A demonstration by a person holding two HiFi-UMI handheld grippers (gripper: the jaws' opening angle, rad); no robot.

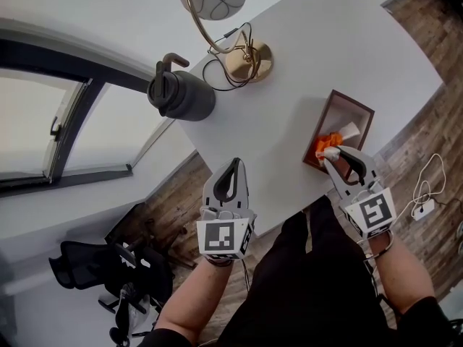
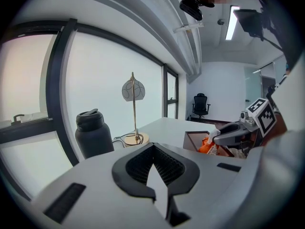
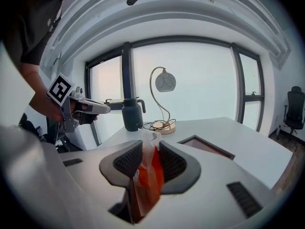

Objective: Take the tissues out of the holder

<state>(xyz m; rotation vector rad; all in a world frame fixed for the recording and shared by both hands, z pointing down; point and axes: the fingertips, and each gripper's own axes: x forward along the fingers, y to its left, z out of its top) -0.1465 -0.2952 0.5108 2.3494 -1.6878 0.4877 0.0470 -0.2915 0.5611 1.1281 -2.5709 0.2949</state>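
A brown wooden holder (image 1: 352, 100) stands on the white table (image 1: 289, 63), near its right edge. An orange tissue pack (image 1: 325, 144) sticks up from the holder's near end, and my right gripper (image 1: 331, 154) is shut on it. In the right gripper view the pack (image 3: 148, 175) is pinched between the ribbed pads, with the holder (image 3: 209, 147) just beyond. A white tissue (image 1: 350, 130) lies further back in the holder. My left gripper (image 1: 233, 163) hangs shut and empty over the table's near edge, left of the holder.
A dark jug (image 1: 177, 92) and a gold lamp (image 1: 246, 60) with a coiled cord stand at the table's far left. A black office chair (image 1: 94, 266) is on the floor to the left, and a white cable (image 1: 427, 194) on the floor to the right.
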